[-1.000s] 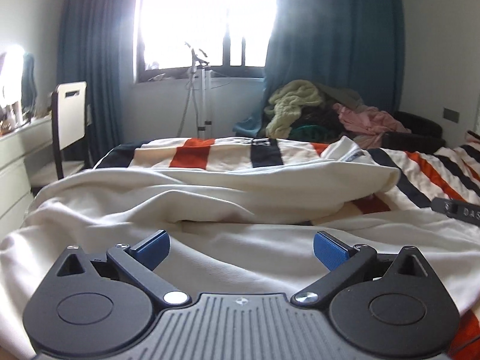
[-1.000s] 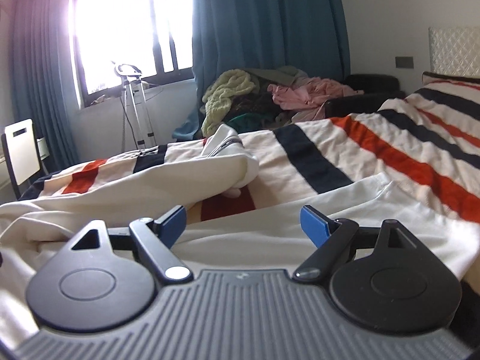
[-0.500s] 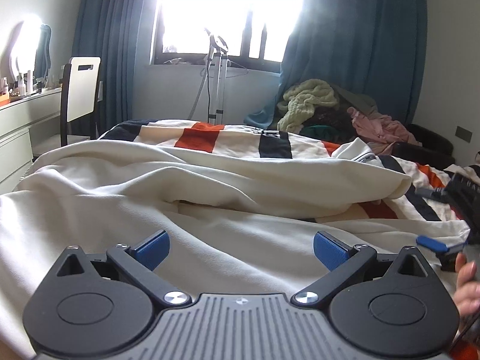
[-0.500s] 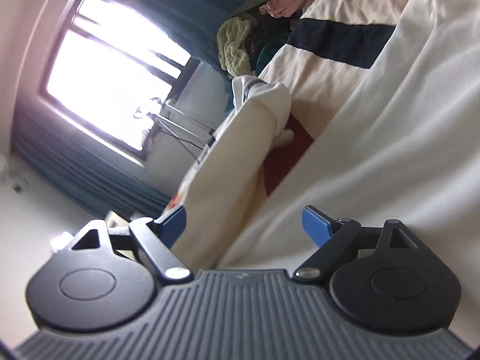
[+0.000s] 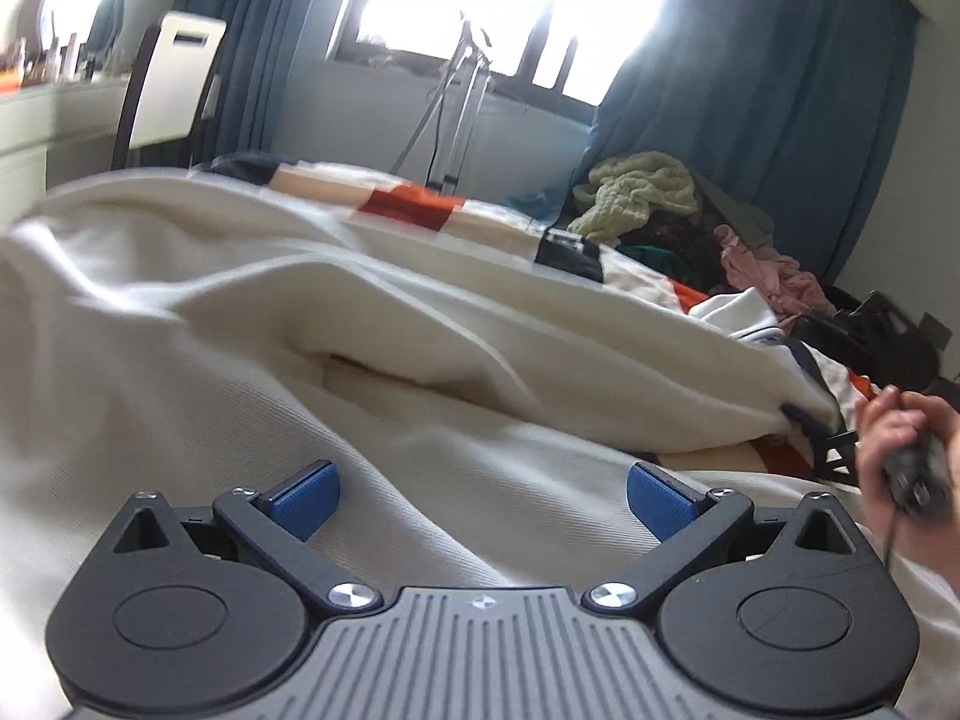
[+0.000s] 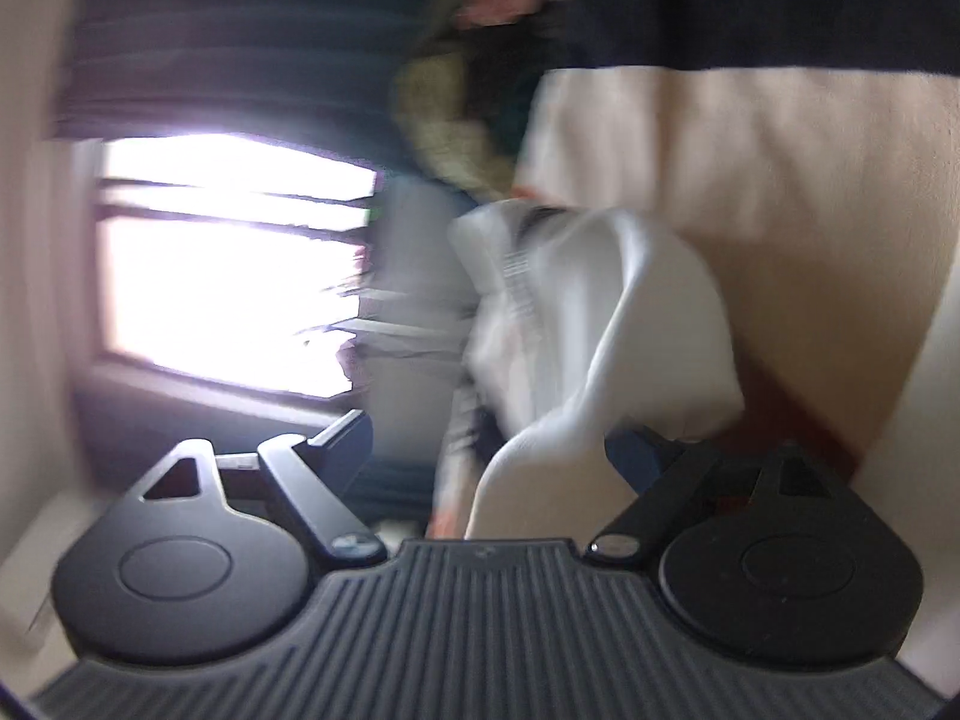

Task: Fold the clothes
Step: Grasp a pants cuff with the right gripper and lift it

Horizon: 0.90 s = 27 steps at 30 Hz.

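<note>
Left gripper (image 5: 483, 498) low over cream garment (image 5: 252, 324) spread on striped bed (image 5: 414, 210), jaws wide apart, nothing between. Right gripper (image 6: 489, 444) rolled sideways, blurred, jaws apart around a garment fold (image 6: 606, 324).

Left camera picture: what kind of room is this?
Most likely a bedroom. A striped bedspread lies under a cream garment, blue curtains frame a bright window, and a clothes pile sits beyond.

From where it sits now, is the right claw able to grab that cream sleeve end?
Probably yes. The right claw is open and a fold of the cream sleeve already lies between its jaws. Nothing blocks it, though the view is blurred.
</note>
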Tool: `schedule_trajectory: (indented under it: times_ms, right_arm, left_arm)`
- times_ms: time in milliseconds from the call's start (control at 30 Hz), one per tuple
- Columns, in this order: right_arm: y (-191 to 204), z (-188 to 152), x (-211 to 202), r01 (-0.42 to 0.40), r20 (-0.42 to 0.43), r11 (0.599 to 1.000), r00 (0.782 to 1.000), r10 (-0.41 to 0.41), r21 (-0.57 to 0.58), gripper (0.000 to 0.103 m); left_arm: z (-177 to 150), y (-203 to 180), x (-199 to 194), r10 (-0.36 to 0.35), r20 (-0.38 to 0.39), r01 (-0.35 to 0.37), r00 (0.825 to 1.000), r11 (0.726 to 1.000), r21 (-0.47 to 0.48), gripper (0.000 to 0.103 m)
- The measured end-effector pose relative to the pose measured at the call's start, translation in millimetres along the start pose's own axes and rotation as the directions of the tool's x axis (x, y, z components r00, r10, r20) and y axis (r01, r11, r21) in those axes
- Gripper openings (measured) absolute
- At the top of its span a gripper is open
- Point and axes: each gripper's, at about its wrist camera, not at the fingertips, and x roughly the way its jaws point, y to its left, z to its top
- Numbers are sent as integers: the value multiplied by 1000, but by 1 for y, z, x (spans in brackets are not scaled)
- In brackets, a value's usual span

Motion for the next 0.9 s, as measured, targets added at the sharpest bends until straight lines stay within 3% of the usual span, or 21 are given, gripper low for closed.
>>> schedule_trajectory:
  times_ms: [67,300,467,567,633,733,800,833,867,900]
  right_arm:
    - [-3,1,14,86,1,996,996,-86,30,84]
    - [-4,-20,-18,125,83,981,987,-138,149,84]
    - [-6,-30,-48,152,111,988,983,-149,-23,84]
    - [-5,-22,-49,153,155,985,978,-139,-81,84]
    - [-3,-19,-45,199,192,974,966,-175,-112,85]
    - [2,-15,-21,336,246,923,926,-287,-189,84]
    - [10,-20,-5,423,288,868,892,-348,-260,78]
    - [16,-25,5,445,288,839,886,-363,-312,78]
    - [23,-29,16,458,277,805,885,-374,-377,75]
    - [30,-33,27,486,276,752,874,-401,-446,62]
  left_arm:
    - [-1,5,9,-17,-16,17,1000,999,-32,103]
    - [6,10,18,-18,-21,17,1000,999,-38,103]
    - [-3,0,24,51,-46,-47,998,996,76,103]
    - [-5,-2,23,61,-47,-57,997,994,88,103]
    - [-5,0,24,61,-49,-56,997,995,86,103]
    - [-5,0,27,60,-53,-56,997,995,81,103]
    - [-6,-1,28,64,-54,-59,996,995,86,103]
    - [-6,-1,29,65,-53,-60,996,994,89,103]
    - [-6,-1,30,65,-53,-60,996,994,91,103]
    - [-5,0,30,62,-54,-57,997,995,87,103]
